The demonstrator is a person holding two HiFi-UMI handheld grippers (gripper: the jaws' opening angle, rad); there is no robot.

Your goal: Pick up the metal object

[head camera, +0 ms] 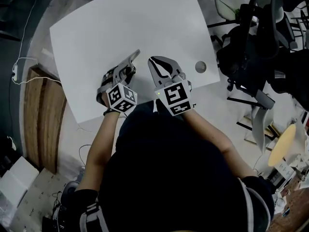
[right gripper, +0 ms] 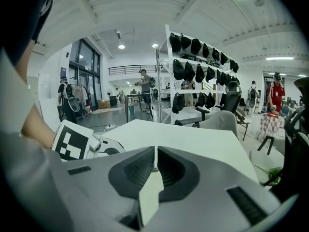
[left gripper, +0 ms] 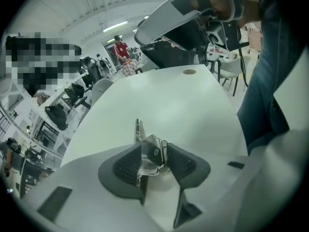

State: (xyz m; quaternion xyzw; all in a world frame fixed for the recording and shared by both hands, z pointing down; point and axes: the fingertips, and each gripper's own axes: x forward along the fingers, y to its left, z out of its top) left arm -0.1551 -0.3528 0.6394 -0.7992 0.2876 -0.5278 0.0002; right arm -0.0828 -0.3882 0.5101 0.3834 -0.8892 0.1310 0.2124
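A shiny metal object (left gripper: 150, 152), a clip-like piece with a thin bar sticking up, sits between the pads of my left gripper (left gripper: 153, 159), which is shut on it. From the head view the metal object (head camera: 134, 56) juts out beyond the left gripper (head camera: 128, 67) over the near part of the white table (head camera: 111, 23). Whether it rests on the tabletop or hangs just above it I cannot tell. My right gripper (head camera: 152, 62) is close beside it on the right, shut with nothing between its pads (right gripper: 166, 170).
A round grommet (head camera: 200, 66) is set in the table near its right edge. Black office chairs (head camera: 256, 37) crowd the floor to the right. A wooden panel (head camera: 41, 115) and a cable lie on the floor at the left. A rack of bags (right gripper: 198, 47) stands beyond the table.
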